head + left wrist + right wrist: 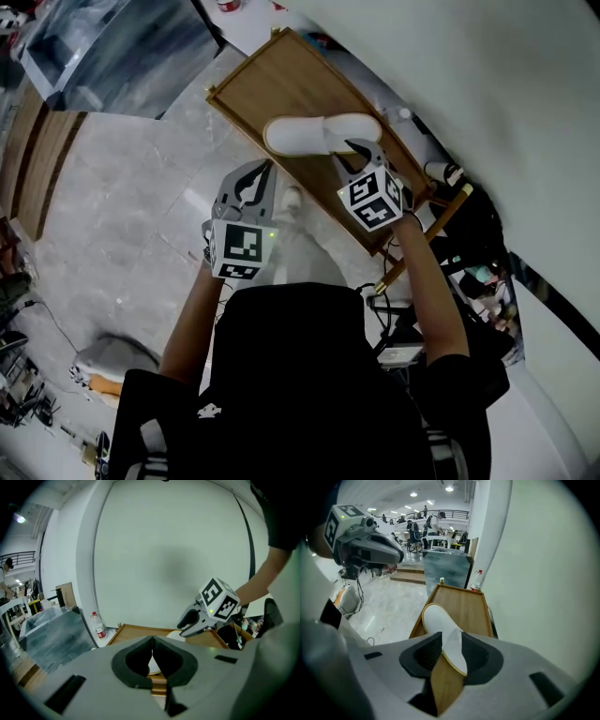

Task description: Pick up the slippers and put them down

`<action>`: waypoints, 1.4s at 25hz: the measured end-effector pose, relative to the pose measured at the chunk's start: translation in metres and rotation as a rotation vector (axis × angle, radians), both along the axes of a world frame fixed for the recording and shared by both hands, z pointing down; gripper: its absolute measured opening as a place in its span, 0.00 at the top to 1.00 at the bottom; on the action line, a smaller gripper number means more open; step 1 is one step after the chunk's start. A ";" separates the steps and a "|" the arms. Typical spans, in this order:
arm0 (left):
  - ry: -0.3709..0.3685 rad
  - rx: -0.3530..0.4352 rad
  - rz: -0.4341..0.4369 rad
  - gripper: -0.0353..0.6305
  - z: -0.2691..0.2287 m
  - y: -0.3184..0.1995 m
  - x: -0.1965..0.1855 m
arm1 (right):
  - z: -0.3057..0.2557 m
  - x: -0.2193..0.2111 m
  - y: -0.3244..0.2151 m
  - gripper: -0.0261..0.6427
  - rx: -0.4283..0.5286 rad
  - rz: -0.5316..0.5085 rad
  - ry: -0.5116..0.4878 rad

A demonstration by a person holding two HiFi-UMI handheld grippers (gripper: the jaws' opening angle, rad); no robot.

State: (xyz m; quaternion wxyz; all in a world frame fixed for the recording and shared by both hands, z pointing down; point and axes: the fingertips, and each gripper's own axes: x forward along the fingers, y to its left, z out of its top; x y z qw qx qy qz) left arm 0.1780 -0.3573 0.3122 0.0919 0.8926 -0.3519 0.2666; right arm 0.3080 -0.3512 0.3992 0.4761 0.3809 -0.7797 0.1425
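A white slipper (319, 133) with a tan-edged sole lies on the long wooden table (281, 80) by the white wall. My right gripper (354, 150) hangs over its near end, pointing steeply down. In the right gripper view the slipper (438, 620) runs away from me, and my right gripper (451, 651) stands open, its jaws either side of the slipper's upper with a gap on the left. My left gripper (251, 183) hovers off the table's near edge, over the floor. In its own view the left gripper (152, 660) is shut with nothing between the pads.
A plastic bottle (476, 581) with a red cap stands on the floor at the table's far end. A grey glass-topped unit (112, 47) sits beyond it. Cables and clutter (469, 272) crowd the floor by the wall. A pale bundle (112, 356) lies on the marble floor.
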 end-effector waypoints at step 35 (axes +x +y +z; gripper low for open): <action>-0.044 -0.074 -0.091 0.94 0.054 -0.004 -0.009 | 0.117 0.019 -0.043 0.91 -0.029 -0.281 0.290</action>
